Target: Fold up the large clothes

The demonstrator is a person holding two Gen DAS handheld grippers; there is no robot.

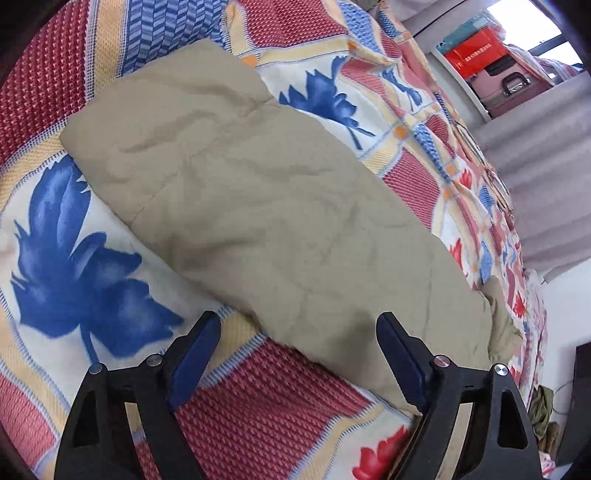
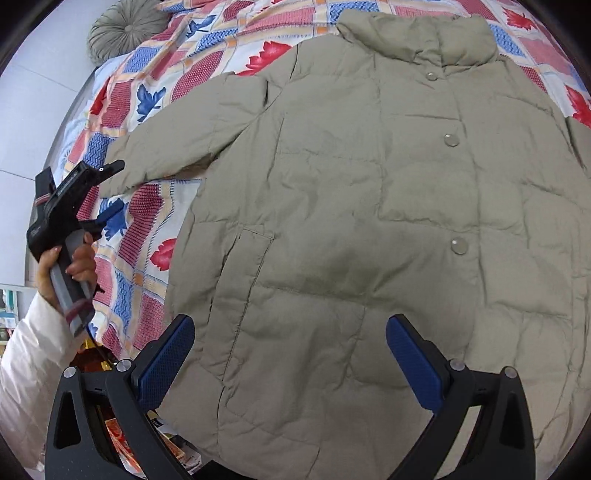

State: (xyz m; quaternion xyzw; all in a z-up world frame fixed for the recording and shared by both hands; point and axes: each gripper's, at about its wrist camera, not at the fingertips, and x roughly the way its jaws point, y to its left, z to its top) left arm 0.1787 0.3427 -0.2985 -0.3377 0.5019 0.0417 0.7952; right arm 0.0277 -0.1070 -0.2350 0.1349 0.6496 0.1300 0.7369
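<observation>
A khaki puffer jacket (image 2: 351, 221) lies spread face up on a bed, its collar (image 2: 417, 37) far from me and snap buttons (image 2: 450, 140) running down the front. One sleeve (image 1: 258, 203) stretches out to the side. My left gripper (image 1: 299, 319) hovers open over the sleeve near its cuff, the pads not pressing on it. In the right wrist view the left gripper (image 2: 112, 188) shows at the cuff end, held by a hand (image 2: 79, 262). My right gripper (image 2: 291, 323) is open above the jacket's lower front, beside the pocket (image 2: 255, 251).
The bed has a red, blue and white leaf-patterned sheet (image 1: 74, 240) (image 2: 140, 206). A round grey cushion (image 2: 125, 27) lies at its far corner. A grey curtain (image 1: 546, 166) and a window (image 1: 517, 55) stand past the bed. Clutter (image 2: 122, 435) lies on the floor by the near edge.
</observation>
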